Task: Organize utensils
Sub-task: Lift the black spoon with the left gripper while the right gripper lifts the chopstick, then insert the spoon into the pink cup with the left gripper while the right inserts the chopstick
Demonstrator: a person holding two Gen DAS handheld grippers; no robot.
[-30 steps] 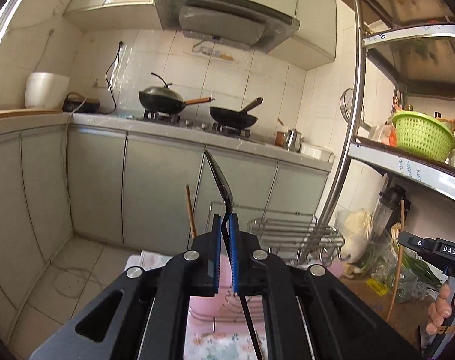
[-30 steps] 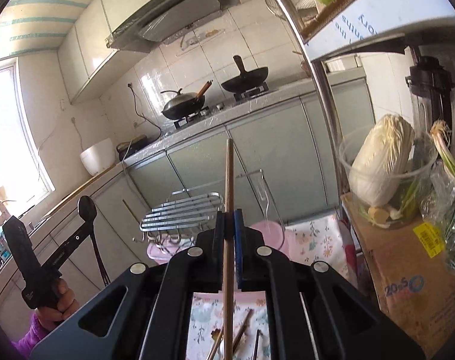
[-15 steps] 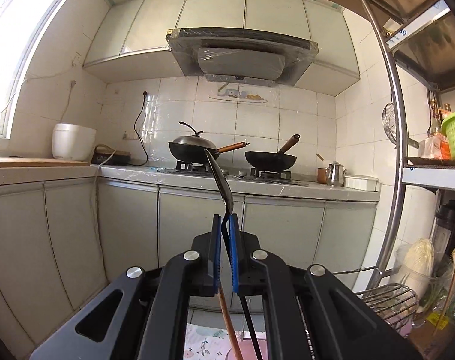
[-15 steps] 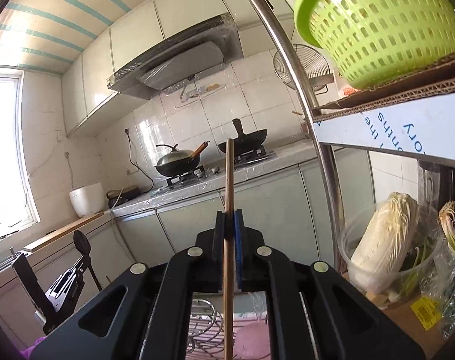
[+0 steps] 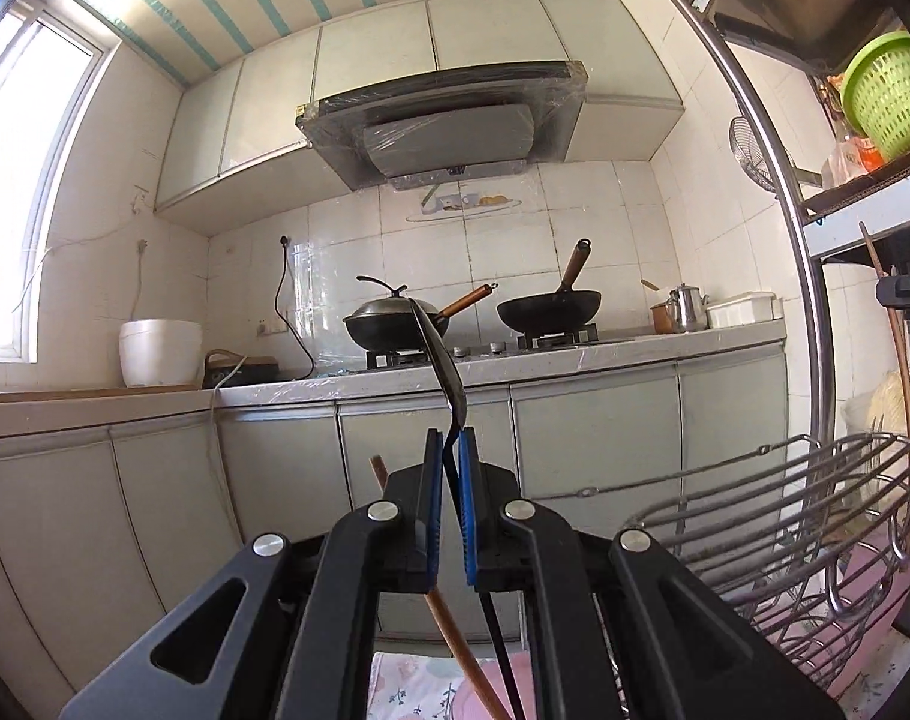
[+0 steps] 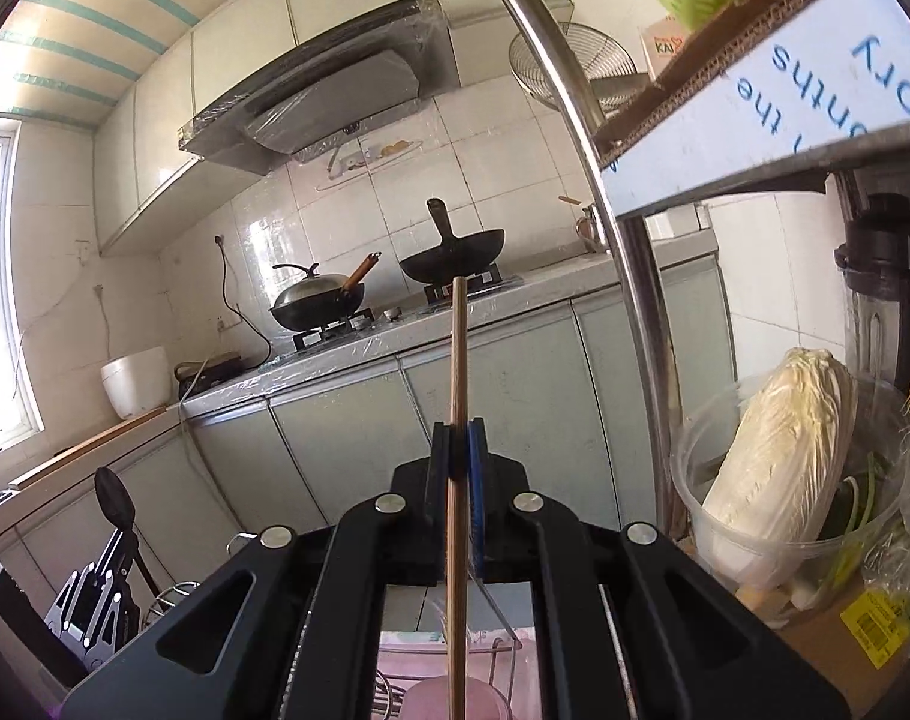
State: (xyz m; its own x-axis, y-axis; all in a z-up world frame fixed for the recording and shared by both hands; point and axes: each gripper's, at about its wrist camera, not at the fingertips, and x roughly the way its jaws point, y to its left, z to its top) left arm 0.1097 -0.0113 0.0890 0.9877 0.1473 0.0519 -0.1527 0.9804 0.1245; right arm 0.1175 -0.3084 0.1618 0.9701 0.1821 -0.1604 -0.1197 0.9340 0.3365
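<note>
My left gripper [image 5: 449, 450] is shut on a black spoon [image 5: 440, 354], held upright with its bowl at the top; it also shows from the right wrist view [image 6: 114, 495]. A brown wooden chopstick [image 5: 449, 618] stands just behind the left fingers, below them. My right gripper [image 6: 458, 450] is shut on a wooden chopstick [image 6: 458, 372], held upright; in the left wrist view this chopstick [image 5: 889, 312] appears at the far right. A pink utensil cup [image 6: 455, 699] sits below the right gripper. A wire dish rack [image 5: 814, 516] stands at the lower right.
Steel shelf post [image 6: 610, 228] rises close on the right, with a green basket [image 5: 889, 96] on the shelf. A cabbage in a clear tub [image 6: 778, 468] sits on a cardboard box. Floral cloth [image 5: 419, 690] covers the table below. Counter with two woks [image 5: 544, 306] lies beyond.
Both grippers have risen and tilted upward with their utensils; the table and pink cup dropped low in view. The dish rack now sits at the left view's lower right.
</note>
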